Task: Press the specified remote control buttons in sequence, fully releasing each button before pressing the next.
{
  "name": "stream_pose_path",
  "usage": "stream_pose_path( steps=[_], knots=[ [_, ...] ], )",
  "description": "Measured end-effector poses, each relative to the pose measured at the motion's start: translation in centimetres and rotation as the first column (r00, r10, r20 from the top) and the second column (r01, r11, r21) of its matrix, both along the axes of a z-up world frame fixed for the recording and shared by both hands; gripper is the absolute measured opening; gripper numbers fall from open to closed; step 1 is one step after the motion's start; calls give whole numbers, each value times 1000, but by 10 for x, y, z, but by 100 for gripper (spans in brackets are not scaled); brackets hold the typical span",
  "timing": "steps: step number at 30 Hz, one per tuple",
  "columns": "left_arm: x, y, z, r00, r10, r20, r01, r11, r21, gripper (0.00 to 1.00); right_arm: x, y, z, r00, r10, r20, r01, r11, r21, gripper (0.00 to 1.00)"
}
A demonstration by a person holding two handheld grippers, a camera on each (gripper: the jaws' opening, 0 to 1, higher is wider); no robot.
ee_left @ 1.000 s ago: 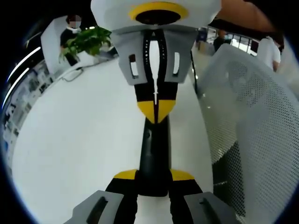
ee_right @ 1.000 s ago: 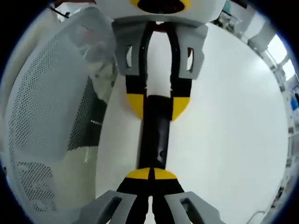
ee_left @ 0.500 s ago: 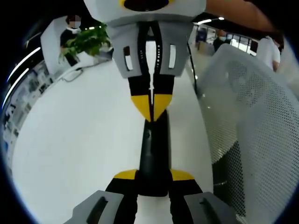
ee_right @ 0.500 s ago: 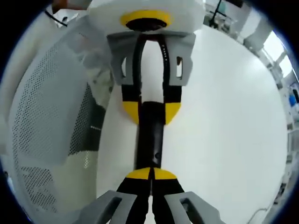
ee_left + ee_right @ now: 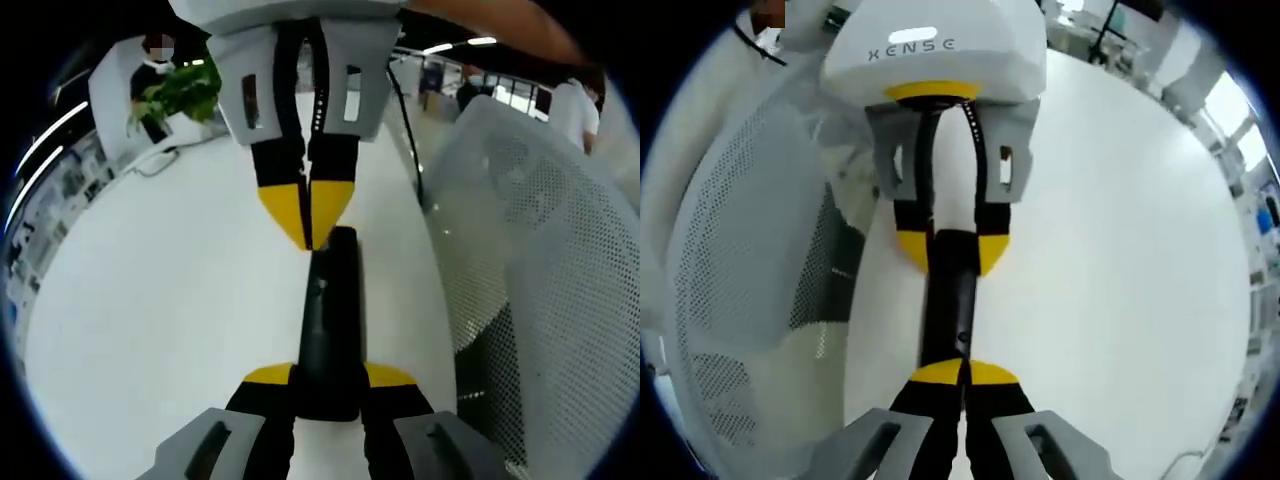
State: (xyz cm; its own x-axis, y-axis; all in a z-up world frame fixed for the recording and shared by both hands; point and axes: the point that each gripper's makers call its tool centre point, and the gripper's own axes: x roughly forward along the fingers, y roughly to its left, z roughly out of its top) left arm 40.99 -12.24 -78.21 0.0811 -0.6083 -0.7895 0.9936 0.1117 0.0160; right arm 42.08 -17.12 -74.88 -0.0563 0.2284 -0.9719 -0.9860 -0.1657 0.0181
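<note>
Backing off now: the right gripper (image 5: 308,215) has drawn away along the remote control (image 5: 330,320) since a second ago. In the left gripper view its yellow tips used to lie well down the black body; now they sit at the far end, a little off to one side. Those fingers (image 5: 285,205) are clenched together, tip against tip, with nothing between them, and whether they are touching the remote's far end cannot be told.

At the near end the left gripper (image 5: 331,378) has the remote clamped, a yellow pad on each side of the black body. The right gripper view confirms it from the other side: the left gripper (image 5: 951,250) grasps the far end of the remote control (image 5: 945,320), while the right gripper (image 5: 963,372) sits in the foreground with its yellow tips closed at the near end.

So the remote is held out over the white table (image 5: 170,290), running lengthwise between the two grippers. A white perforated chair back (image 5: 540,250) stands just beside the table's edge. Beyond the far end of the table, a leafy green plant (image 5: 185,90) and a seated person (image 5: 150,70).
</note>
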Motion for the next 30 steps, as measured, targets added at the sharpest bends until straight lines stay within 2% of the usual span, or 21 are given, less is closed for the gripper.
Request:
stream_pose_path(
  steps=[15,30],
  knots=[
    [-1,0,0,1000,0,3,0,1000,-16,24,1,13,7,1000,22,-8,-22,1000,2,0],
    [0,0,0,1000,3,6,-2,999,-37,24,-4,17,-11,998,32,-47,-33,999,-27,0]
  ],
)
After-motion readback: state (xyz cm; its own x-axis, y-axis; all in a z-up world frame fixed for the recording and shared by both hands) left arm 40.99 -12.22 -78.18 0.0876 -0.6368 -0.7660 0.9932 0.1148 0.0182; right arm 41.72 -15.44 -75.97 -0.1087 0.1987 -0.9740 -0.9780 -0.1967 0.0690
